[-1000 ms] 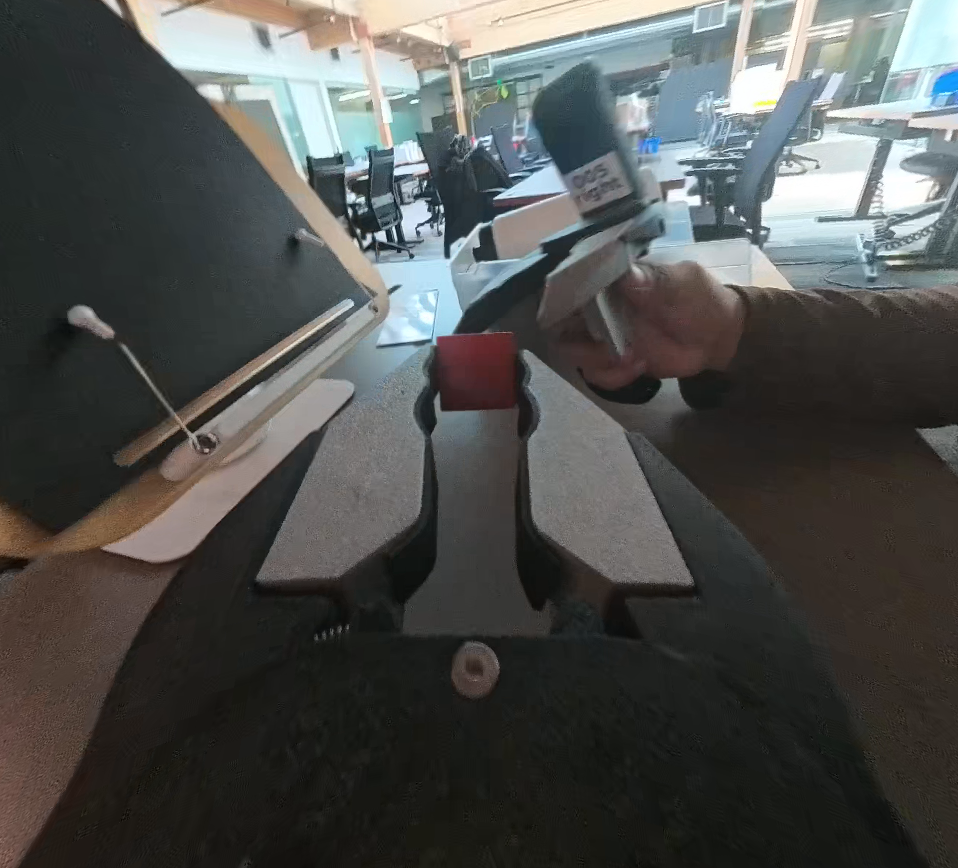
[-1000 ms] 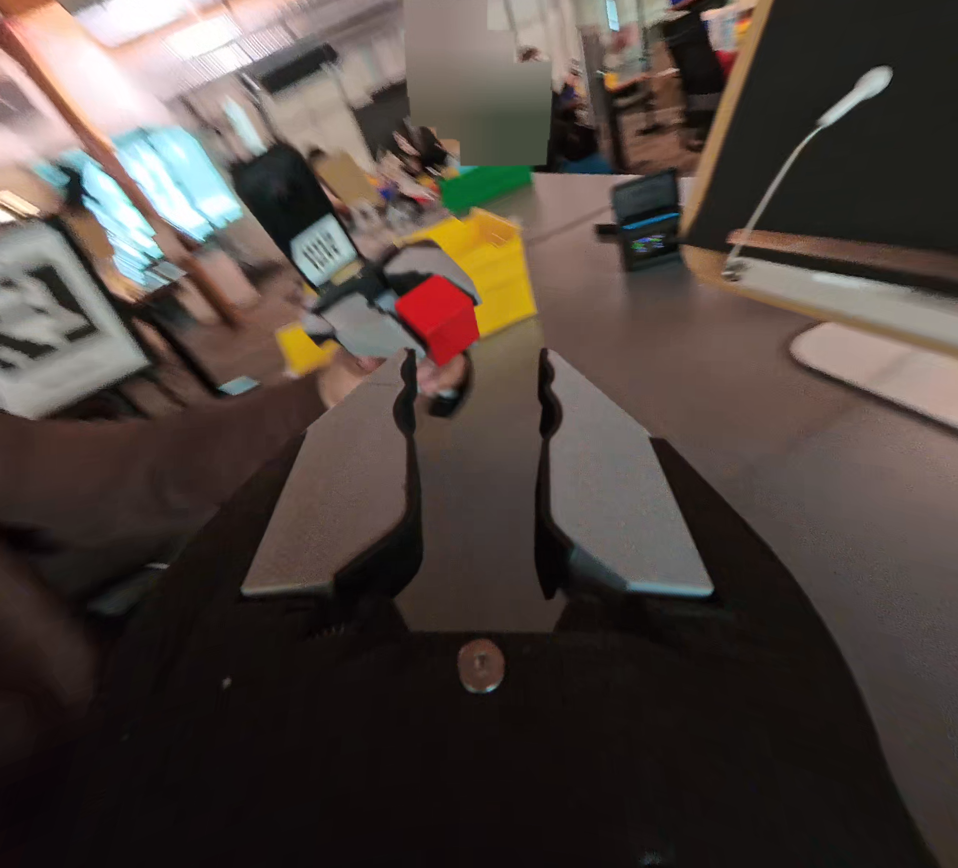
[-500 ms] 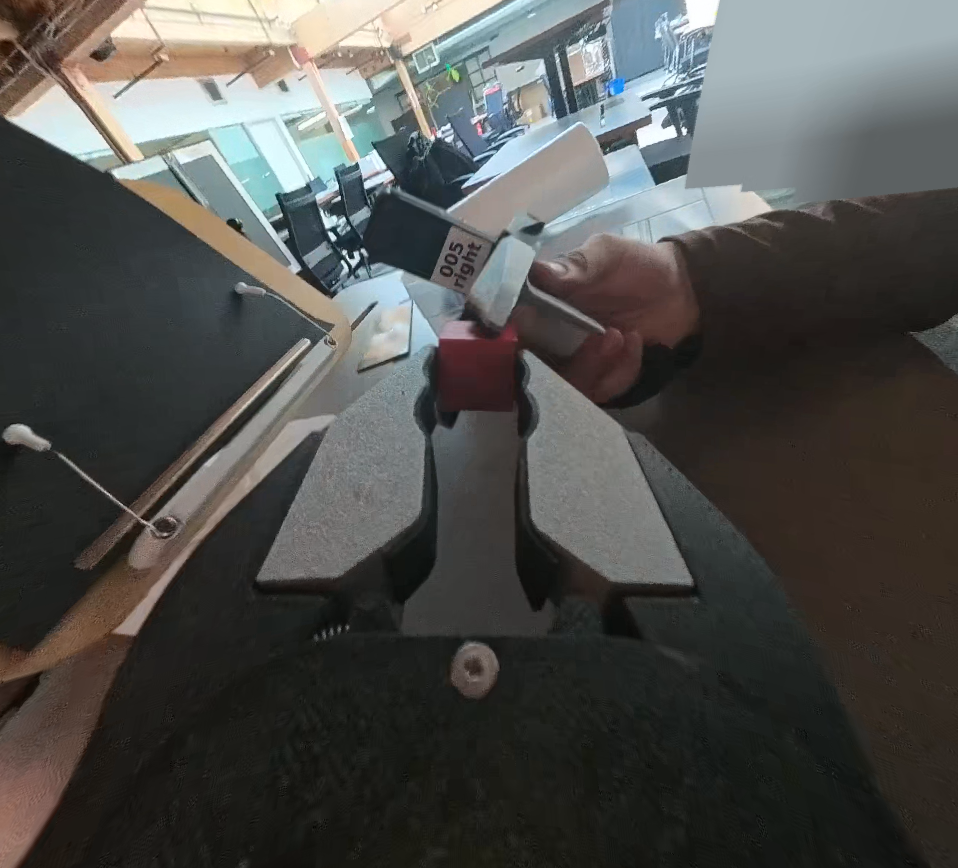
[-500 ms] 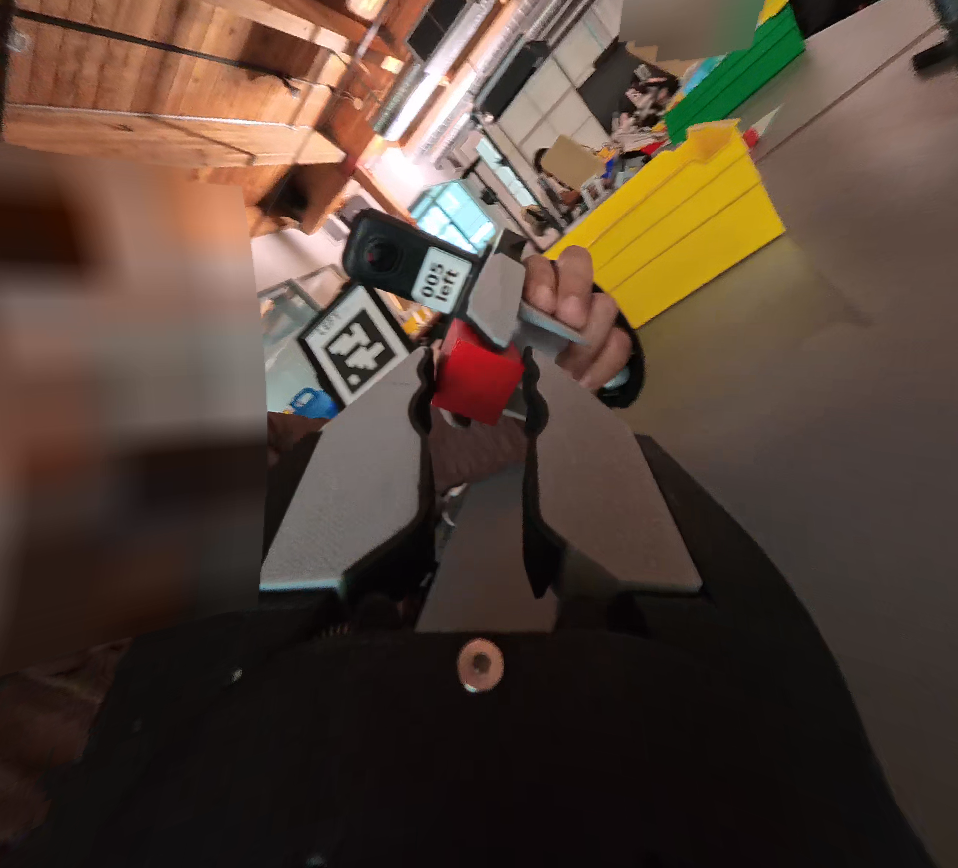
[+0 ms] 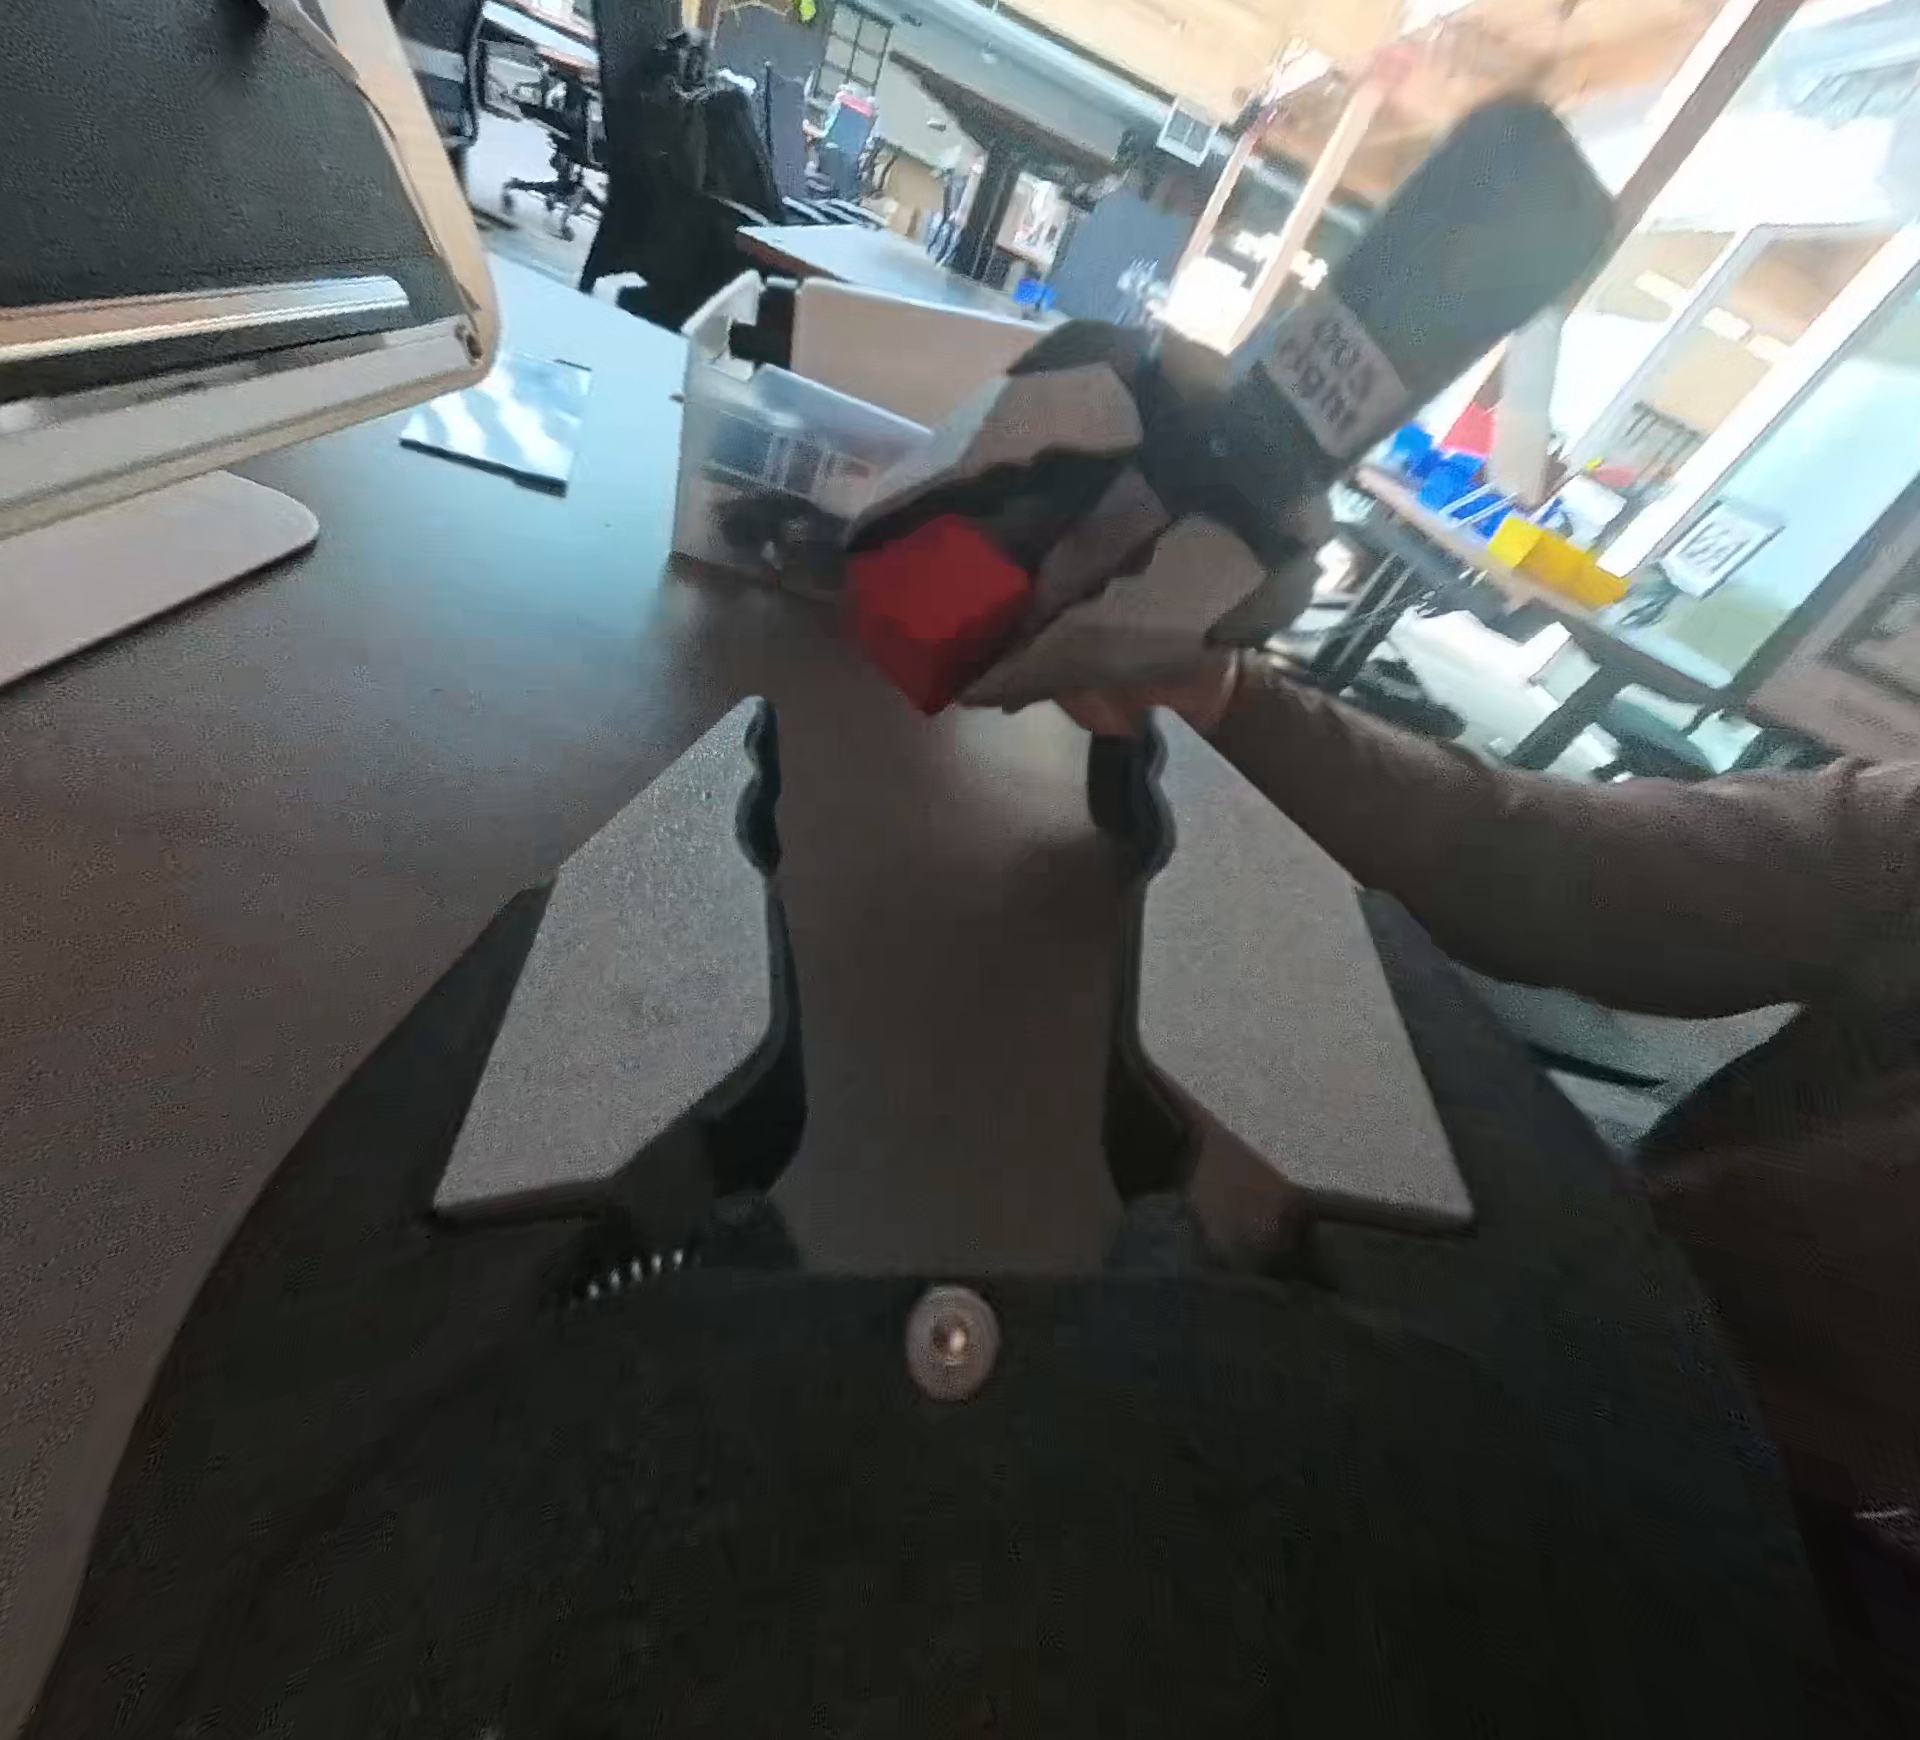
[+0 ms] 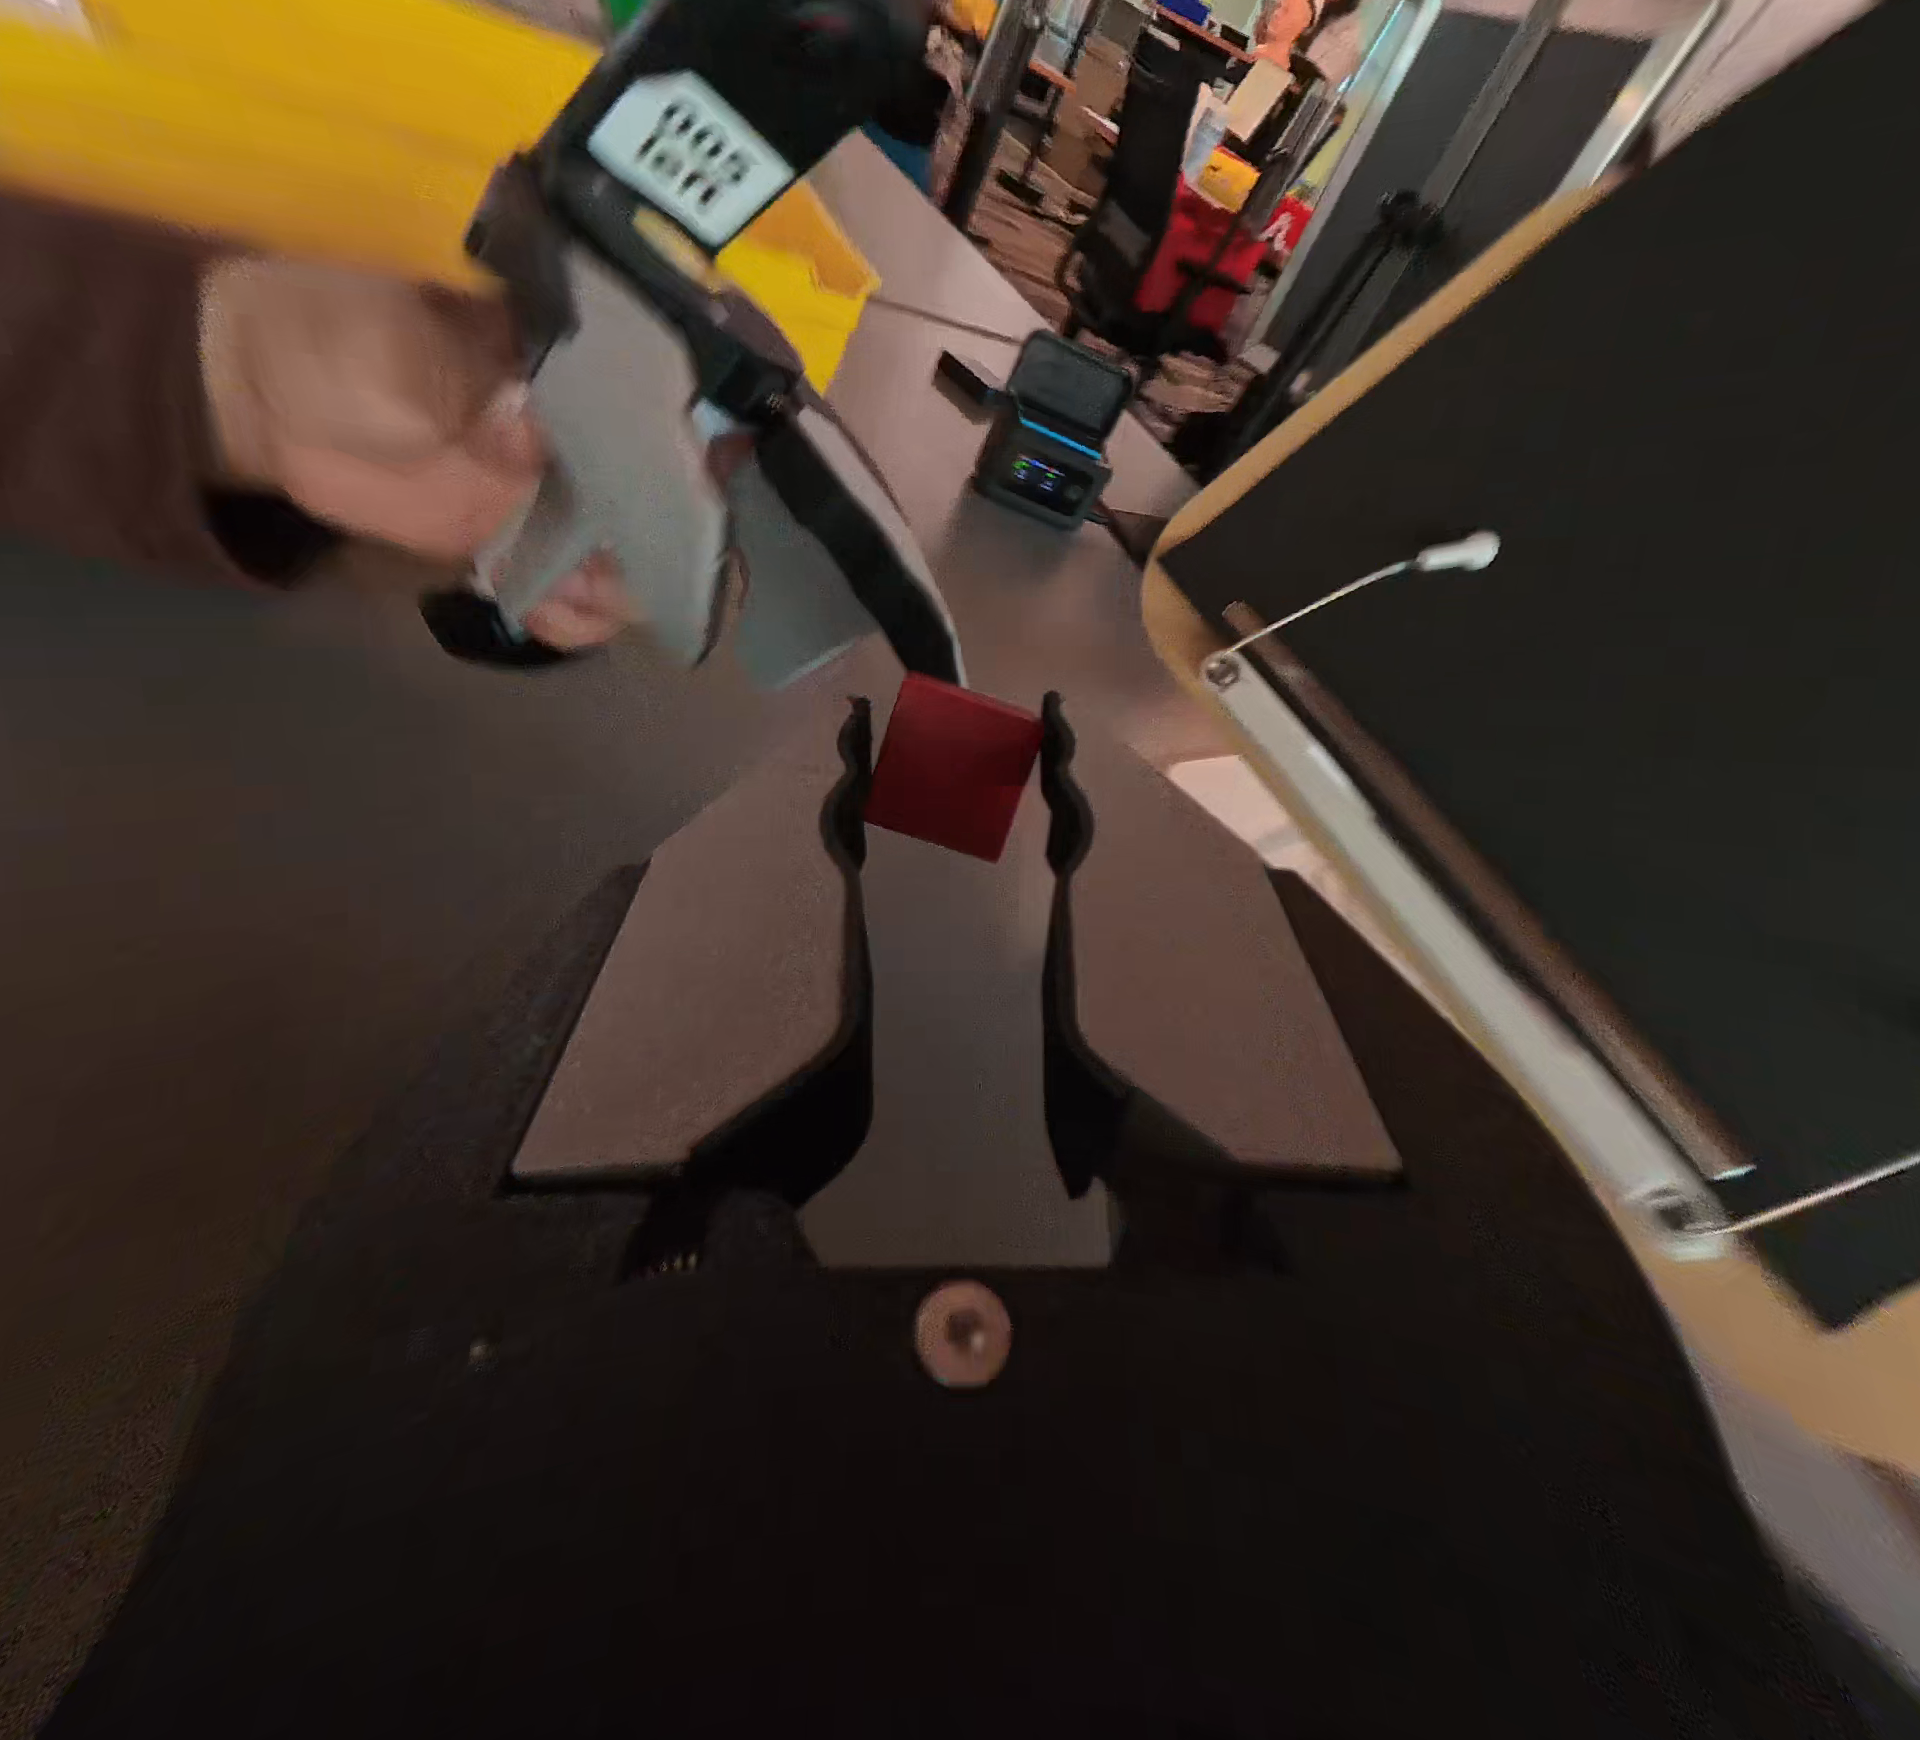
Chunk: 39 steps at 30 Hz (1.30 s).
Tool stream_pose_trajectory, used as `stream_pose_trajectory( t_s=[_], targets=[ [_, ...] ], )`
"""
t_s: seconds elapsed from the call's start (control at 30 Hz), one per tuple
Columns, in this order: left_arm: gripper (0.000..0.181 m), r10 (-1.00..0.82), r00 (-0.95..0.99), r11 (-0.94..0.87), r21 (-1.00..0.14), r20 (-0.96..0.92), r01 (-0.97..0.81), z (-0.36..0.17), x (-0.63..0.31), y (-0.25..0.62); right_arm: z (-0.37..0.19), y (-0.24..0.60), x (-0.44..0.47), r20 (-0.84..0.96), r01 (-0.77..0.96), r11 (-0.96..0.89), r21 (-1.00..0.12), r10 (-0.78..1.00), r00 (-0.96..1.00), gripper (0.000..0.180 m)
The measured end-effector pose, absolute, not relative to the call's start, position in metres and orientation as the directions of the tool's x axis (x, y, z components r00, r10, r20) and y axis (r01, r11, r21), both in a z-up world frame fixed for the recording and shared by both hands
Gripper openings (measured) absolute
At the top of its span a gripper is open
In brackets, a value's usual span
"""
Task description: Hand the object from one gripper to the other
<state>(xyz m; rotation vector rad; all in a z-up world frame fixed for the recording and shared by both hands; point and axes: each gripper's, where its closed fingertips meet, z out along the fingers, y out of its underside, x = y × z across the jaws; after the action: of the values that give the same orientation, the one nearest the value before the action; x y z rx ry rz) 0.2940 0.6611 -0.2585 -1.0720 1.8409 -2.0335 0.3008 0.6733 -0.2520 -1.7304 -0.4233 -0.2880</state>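
Note:
A red cube (image 6: pixel 951 781) sits clamped between the tips of my right gripper (image 6: pixel 953 734), which is shut on it above the dark table. In the left wrist view the same cube (image 5: pixel 930 610) shows held between the right gripper's fingers (image 5: pixel 1060 433), a little beyond my own tips. My left gripper (image 5: pixel 940 745) is open and empty, with a wide gap between its jaws. In the right wrist view the left gripper's fingers (image 6: pixel 800 620) are just up and left of the cube, apart from it, held by a hand (image 6: pixel 364 412).
A black board with a wooden rim (image 5: pixel 187 80) on a white base (image 5: pixel 125 558) stands left; it also fills the right of the right wrist view (image 6: pixel 1610 547). A clear plastic box (image 5: pixel 769 464), yellow bins (image 6: pixel 260 121) and a small screen device (image 6: pixel 1049 443) sit on the table (image 5: pixel 312 755).
The cube was in my left gripper. The right gripper closed on it, the left gripper opened and let go, and the two have drawn apart with the cube in the right.

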Motion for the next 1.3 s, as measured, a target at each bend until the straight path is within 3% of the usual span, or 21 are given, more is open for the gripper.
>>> stream_pose_trajectory(
  t_s=[0.13, 0.27, 0.33, 0.37, 0.47, 0.53, 0.67, 0.77, 0.83, 1.0, 1.07, 1.13, 1.2, 1.3],
  targets=[
    [0.055, -0.483, -0.724, -0.345, -0.867, 0.492, -0.360, -0.248, 0.295, 0.669, -0.266, 0.683, 0.283, 0.703, 0.706, -0.199, -0.680, 0.096, 0.705, 0.029],
    [0.049, -0.480, -0.710, -0.232, -0.855, 0.515, -0.464, -0.272, 0.294, 0.651, -0.273, 0.690, 0.279, 0.788, 0.778, -0.247, -0.577, 0.080, 0.610, 0.030],
    [0.031, -0.548, -0.704, -0.161, -0.883, 0.452, -0.442, -0.282, 0.298, 0.651, -0.277, 0.690, 0.278, 0.804, 0.794, -0.255, -0.552, 0.089, 0.588, 0.029],
    [0.031, -0.574, -0.703, -0.131, -0.894, 0.420, -0.428, -0.284, 0.300, 0.652, -0.279, 0.690, 0.279, 0.803, 0.790, -0.264, -0.554, 0.084, 0.591, 0.029],
    [0.030, -0.672, -0.678, -0.050, -0.931, 0.299, -0.361, -0.286, 0.304, 0.662, -0.285, 0.688, 0.288, 0.739, 0.723, -0.314, -0.616, 0.087, 0.668, 0.028],
    [0.029, -0.759, -0.625, 0.006, -0.957, 0.185, -0.291, -0.283, 0.309, 0.678, -0.288, 0.684, 0.296, 0.610, 0.608, -0.331, -0.722, 0.110, 0.784, 0.031],
    [0.025, -0.859, -0.498, 0.191, -0.976, -0.115, -0.104, -0.268, 0.310, 0.700, -0.281, 0.680, 0.297, 0.134, 0.184, -0.298, -0.937, 0.181, 0.974, 0.039],
    [0.025, -0.837, -0.480, 0.294, -0.956, -0.262, 0.010, -0.257, 0.303, 0.690, -0.261, 0.676, 0.289, -0.219, -0.152, -0.228, -0.962, 0.304, 0.927, 0.047],
    [0.025, -0.803, -0.457, 0.389, -0.918, -0.382, 0.083, -0.253, 0.299, 0.680, -0.249, 0.674, 0.288, -0.363, -0.313, -0.191, -0.930, 0.359, 0.860, 0.049],
    [0.025, -0.696, -0.363, 0.637, -0.766, -0.619, 0.084, -0.270, 0.303, 0.665, -0.253, 0.679, 0.271, -0.430, -0.358, -0.241, -0.902, 0.415, 0.802, 0.048],
    [0.026, -0.632, -0.323, 0.721, -0.688, -0.704, 0.089, -0.273, 0.303, 0.665, -0.261, 0.683, 0.278, -0.429, -0.354, -0.255, -0.900, 0.369, 0.825, 0.027],
    [0.026, -0.599, -0.312, 0.767, -0.641, -0.737, 0.041, -0.280, 0.305, 0.669, -0.270, 0.684, 0.281, -0.414, -0.323, -0.292, -0.900, 0.339, 0.845, 0.025],
    [0.026, -0.596, -0.297, 0.779, -0.627, -0.746, 0.012, -0.284, 0.308, 0.672, -0.275, 0.686, 0.286, -0.337, -0.249, -0.300, -0.921, 0.291, 0.896, 0.025],
    [0.040, -0.700, -0.389, 0.661, -0.750, -0.598, -0.036, -0.291, 0.308, 0.672, -0.278, 0.686, 0.304, -0.008, 0.032, -0.289, -0.957, 0.139, 0.990, 0.024]
  ],
)
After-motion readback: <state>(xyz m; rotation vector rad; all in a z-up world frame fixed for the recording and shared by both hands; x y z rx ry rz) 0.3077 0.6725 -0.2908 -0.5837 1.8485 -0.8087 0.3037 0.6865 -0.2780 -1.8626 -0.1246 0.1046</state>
